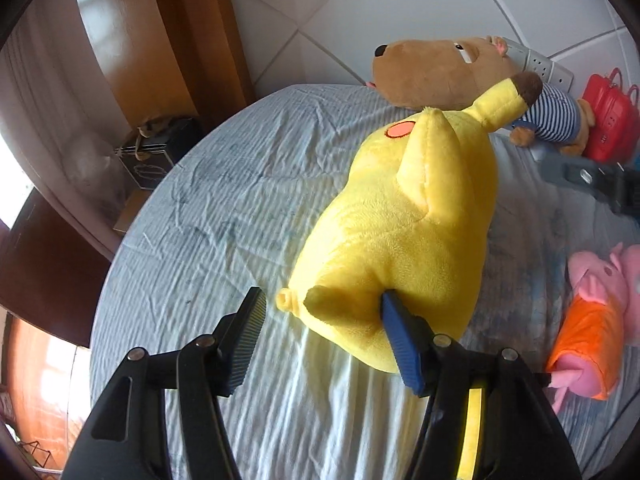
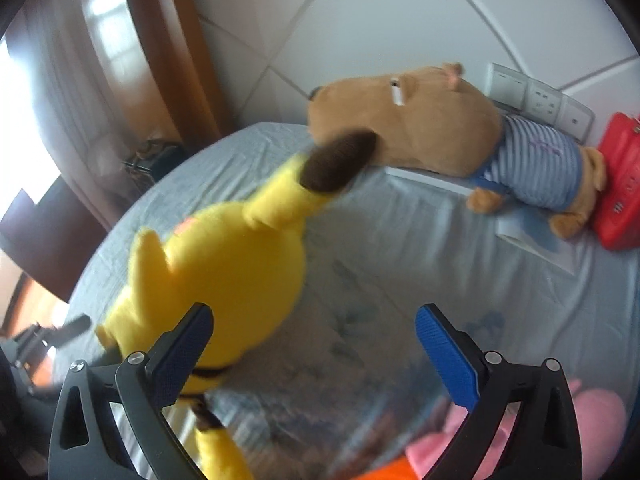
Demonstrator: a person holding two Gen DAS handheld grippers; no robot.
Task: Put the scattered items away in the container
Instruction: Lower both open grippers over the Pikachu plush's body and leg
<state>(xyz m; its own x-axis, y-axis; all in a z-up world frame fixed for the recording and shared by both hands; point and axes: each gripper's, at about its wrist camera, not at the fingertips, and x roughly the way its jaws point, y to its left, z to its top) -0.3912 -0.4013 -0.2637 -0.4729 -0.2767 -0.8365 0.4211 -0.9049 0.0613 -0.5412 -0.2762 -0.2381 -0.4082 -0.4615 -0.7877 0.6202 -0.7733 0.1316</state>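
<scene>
Toys were all loose on the bed (image 1: 208, 184): the yellow plush (image 1: 404, 232) lay mid-sheet, no container in view, so tidying looked barely begun. Left gripper (image 1: 324, 312) stood spread around its foot, one pad touching, no pinch. Right gripper (image 2: 314, 330) gaped empty. Bear (image 1: 440, 72) lay by the headboard, pink plush (image 1: 596, 312) beside; open sheet lay leftward to the bed's edge
</scene>
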